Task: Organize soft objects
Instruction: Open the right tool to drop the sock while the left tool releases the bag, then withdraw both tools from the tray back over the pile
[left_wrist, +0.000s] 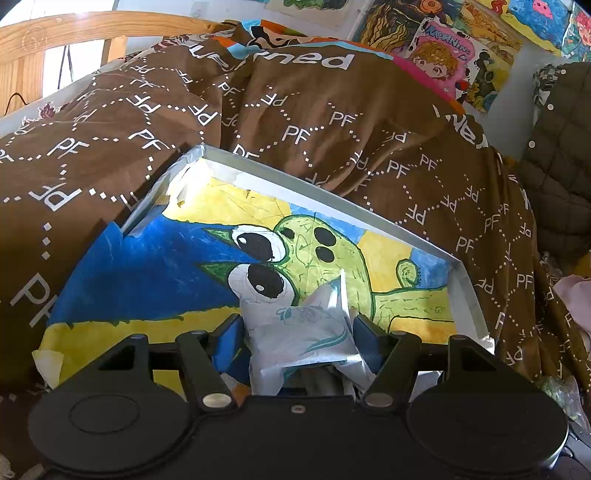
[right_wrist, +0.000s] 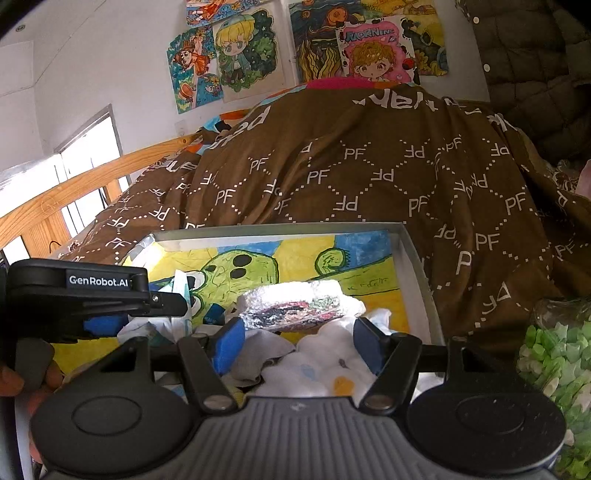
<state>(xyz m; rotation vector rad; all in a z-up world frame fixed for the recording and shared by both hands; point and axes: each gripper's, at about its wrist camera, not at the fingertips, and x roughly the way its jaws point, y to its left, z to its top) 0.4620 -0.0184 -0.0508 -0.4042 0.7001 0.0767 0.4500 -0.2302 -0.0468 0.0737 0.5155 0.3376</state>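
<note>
We work over the shallow white box (left_wrist: 465, 295), its floor lined with a cactus drawing. Our left gripper (left_wrist: 299, 332) is clamped on a soft white packet (left_wrist: 295, 325) at the box's near edge. Our right gripper (right_wrist: 295, 339) stands apart over white cloths (right_wrist: 325, 369) at the same edge, a bubble-wrapped bundle (right_wrist: 295, 302) just beyond. All look light and limp, so we judge that pinching mid-body is best.

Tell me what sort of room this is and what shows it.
Most likely a bedroom, perhaps a child's: a brown quilt heaped on a bed with a wooden bed rail, and hand-coloured cartoon drawings taped to the wall.
</note>
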